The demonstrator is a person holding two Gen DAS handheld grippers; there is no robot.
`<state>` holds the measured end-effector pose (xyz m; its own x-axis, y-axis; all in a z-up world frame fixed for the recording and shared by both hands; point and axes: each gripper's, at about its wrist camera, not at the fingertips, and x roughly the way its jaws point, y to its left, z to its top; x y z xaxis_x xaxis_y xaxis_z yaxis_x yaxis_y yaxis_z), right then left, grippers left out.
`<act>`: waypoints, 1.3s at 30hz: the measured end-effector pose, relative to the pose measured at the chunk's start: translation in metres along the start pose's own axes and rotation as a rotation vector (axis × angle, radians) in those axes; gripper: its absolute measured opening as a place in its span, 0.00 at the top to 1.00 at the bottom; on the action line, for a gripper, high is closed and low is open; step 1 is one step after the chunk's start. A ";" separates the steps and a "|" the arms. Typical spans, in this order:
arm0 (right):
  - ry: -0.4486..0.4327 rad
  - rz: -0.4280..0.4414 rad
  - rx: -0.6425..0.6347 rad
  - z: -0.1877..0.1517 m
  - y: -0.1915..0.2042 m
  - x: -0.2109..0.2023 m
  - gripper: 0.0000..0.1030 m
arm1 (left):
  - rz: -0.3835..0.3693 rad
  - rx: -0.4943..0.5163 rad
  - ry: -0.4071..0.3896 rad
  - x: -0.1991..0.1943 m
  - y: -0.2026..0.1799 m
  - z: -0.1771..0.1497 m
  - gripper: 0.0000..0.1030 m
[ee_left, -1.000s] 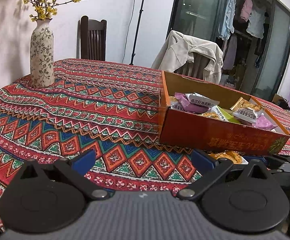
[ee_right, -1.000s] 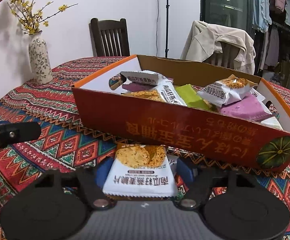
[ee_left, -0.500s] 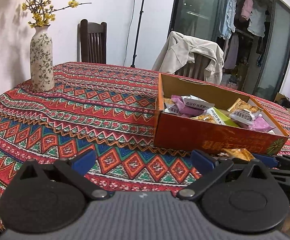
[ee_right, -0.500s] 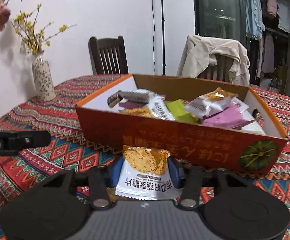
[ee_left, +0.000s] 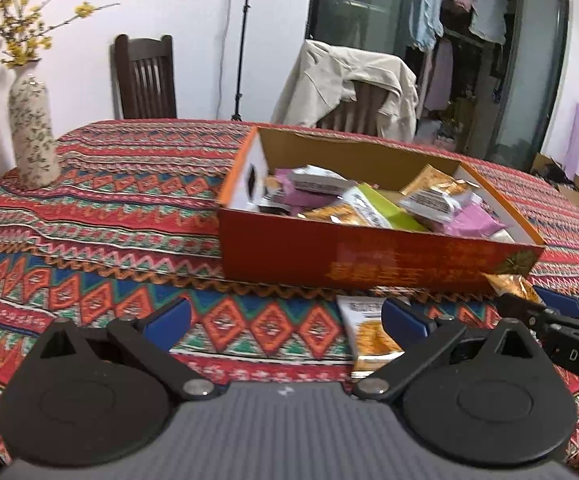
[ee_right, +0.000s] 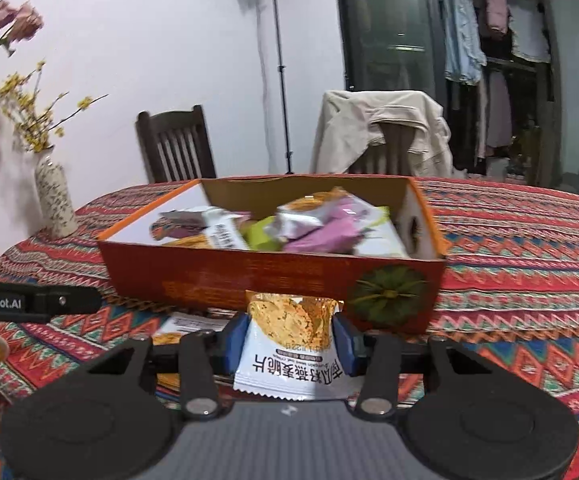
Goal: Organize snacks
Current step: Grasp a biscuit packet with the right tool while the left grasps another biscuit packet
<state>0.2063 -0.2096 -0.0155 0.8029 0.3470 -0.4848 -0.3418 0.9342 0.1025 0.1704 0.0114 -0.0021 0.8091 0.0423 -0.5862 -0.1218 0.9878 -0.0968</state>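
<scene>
Covering the table, a patterned cloth [ee_left: 101,216] — right hand-held gripper [ee_right: 289,338] clamps a snack packet [ee_right: 289,356].

A lived-in dining room at home, after dark.

A patterned tablecloth [ee_left: 101,216] covers the table, a flowered vase [ee_left: 31,130] holds yellow sprigs, a jacket [ee_right: 385,132] hangs over a wooden chair [ee_right: 175,146], and laundry [ee_right: 463,50] dries behind the glass door.

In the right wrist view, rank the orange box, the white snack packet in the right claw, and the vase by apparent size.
1. Orange box, largest.
2. White snack packet, though nearness to the camera enlarges it.
3. Vase, smallest and farthest away.
</scene>
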 end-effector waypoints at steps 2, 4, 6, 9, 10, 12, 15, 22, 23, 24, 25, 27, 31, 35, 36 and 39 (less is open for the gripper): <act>-0.006 -0.013 0.014 -0.002 -0.011 -0.002 0.57 | -0.005 0.010 0.017 0.004 -0.009 0.000 0.00; -0.009 -0.018 0.028 -0.004 -0.020 -0.002 0.57 | -0.013 0.029 0.032 0.008 -0.019 -0.001 0.00; -0.008 -0.018 0.039 -0.005 -0.027 -0.001 0.57 | -0.017 0.048 0.047 0.012 -0.029 -0.002 0.00; -0.018 -0.009 0.045 -0.007 -0.031 -0.001 0.57 | -0.020 0.071 0.068 0.018 -0.043 -0.003 0.00; -0.021 -0.007 0.044 -0.008 -0.031 -0.001 0.57 | -0.016 0.081 0.075 0.021 -0.048 -0.004 0.00; -0.022 0.001 0.053 -0.009 -0.033 0.000 0.57 | -0.003 0.090 0.091 0.029 -0.055 -0.004 0.00; -0.020 0.002 0.071 -0.010 -0.036 0.001 0.57 | 0.029 0.077 0.124 0.041 -0.060 -0.007 0.00; -0.018 0.008 0.089 -0.010 -0.040 0.003 0.57 | 0.031 0.083 0.164 0.058 -0.072 -0.014 0.00; -0.016 0.009 0.091 -0.010 -0.040 0.003 0.57 | 0.038 0.091 0.168 0.060 -0.074 -0.015 0.00; -0.015 0.009 0.092 -0.010 -0.040 0.004 0.57 | 0.048 0.097 0.175 0.063 -0.075 -0.016 0.00; -0.015 0.009 0.092 -0.011 -0.039 0.004 0.57 | 0.054 0.102 0.167 0.063 -0.076 -0.017 0.00; -0.014 0.008 0.092 -0.011 -0.039 0.004 0.57 | 0.054 0.110 0.160 0.063 -0.077 -0.018 0.00; -0.006 0.001 0.090 -0.012 -0.038 0.005 0.57 | 0.036 0.111 0.158 0.062 -0.075 -0.018 0.05; -0.006 -0.006 0.090 -0.013 -0.038 0.006 0.57 | 0.013 0.118 0.130 0.053 -0.076 -0.017 0.46; -0.006 -0.005 0.089 -0.013 -0.038 0.005 0.57 | 0.001 0.110 0.126 0.051 -0.074 -0.017 0.48; -0.013 -0.002 0.077 -0.014 -0.036 0.004 0.57 | -0.022 0.088 0.121 0.048 -0.068 -0.017 0.51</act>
<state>0.2154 -0.2432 -0.0331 0.8098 0.3460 -0.4737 -0.3025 0.9382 0.1683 0.2081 -0.0565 -0.0373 0.7354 0.0071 -0.6776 -0.0496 0.9978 -0.0434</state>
